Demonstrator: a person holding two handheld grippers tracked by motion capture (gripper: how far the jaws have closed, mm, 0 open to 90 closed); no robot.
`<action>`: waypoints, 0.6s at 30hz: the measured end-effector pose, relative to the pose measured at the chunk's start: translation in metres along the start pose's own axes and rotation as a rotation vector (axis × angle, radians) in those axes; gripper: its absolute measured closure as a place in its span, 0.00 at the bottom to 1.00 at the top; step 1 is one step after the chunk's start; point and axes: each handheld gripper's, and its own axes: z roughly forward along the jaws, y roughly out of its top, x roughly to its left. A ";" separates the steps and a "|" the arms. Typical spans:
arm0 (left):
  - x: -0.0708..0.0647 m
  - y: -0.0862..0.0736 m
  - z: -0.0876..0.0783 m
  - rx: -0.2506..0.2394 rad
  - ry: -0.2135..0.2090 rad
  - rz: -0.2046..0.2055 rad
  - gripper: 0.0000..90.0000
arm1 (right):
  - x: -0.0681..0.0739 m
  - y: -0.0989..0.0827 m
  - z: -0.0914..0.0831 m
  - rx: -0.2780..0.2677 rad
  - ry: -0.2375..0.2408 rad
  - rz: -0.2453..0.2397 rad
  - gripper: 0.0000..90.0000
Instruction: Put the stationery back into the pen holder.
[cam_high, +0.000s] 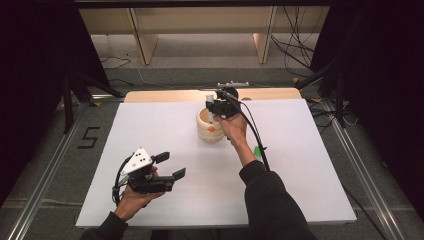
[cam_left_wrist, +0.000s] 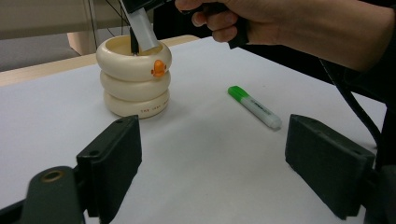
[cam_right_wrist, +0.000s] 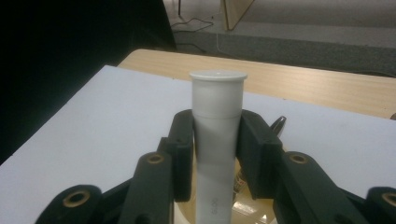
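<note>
Currently right gripper (cam_right_wrist: 215, 154) clamps white pen (cam_right_wrist: 217, 116) upright, lower end inside cream ring-stacked holder (cam_high: 210, 125) at table's far middle: vertical grip suits narrow opening. Left gripper (cam_high: 167, 167) idle near front-left, jaws wide, empty. Green marker (cam_left_wrist: 254, 106) lies beside holder, likely next.

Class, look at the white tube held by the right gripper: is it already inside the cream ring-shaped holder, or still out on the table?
Partly in. The white tube stands upright, clamped by the right gripper, with its lower end below the holder's rim.

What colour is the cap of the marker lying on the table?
Green; the marker has a white body. Clearest in the left gripper view.
</note>
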 end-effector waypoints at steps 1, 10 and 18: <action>0.000 0.000 0.000 -0.001 -0.001 0.001 0.20 | 0.000 -0.001 0.001 0.003 -0.004 0.001 0.76; -0.001 0.000 0.000 0.000 -0.002 0.000 0.20 | 0.002 -0.004 0.009 0.022 -0.032 -0.015 0.76; -0.001 0.000 0.000 0.000 -0.002 0.001 0.20 | -0.003 -0.006 0.014 0.037 -0.043 -0.001 0.75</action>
